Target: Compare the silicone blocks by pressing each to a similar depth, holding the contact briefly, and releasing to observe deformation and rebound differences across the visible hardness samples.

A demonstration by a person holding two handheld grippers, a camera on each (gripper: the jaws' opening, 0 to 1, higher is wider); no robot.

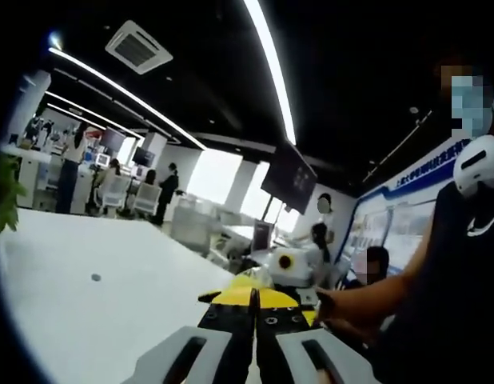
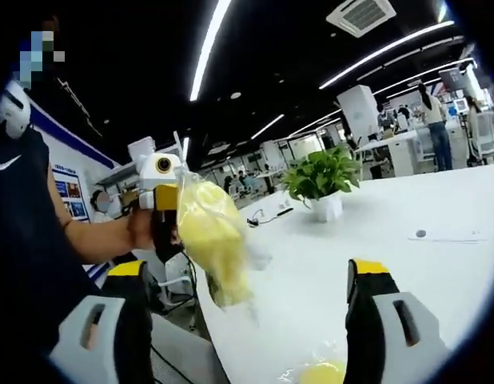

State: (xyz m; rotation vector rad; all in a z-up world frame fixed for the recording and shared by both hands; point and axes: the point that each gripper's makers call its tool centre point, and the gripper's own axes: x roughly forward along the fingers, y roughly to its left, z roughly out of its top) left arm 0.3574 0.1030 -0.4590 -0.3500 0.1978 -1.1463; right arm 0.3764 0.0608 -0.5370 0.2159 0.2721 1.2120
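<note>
The left gripper (image 2: pixel 171 200) is clamped on a soft yellow bag (image 2: pixel 213 244), which I think holds a silicone block, lifted in the air beside the white table (image 2: pixel 391 232). The right gripper (image 2: pixel 247 308) hangs wide apart, holding nothing, above the table's near edge. Another yellow piece (image 2: pixel 323 373) lies on the table just under it. A potted plant (image 2: pixel 323 180) stands farther back. The bag could slip and drop off the table, because the jaws pinch only its top.

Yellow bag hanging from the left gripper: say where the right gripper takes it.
Probably take the lower bulge of the yellow bag, from below: the left gripper pinches its top, it hangs free, and the open right gripper faces it.
</note>
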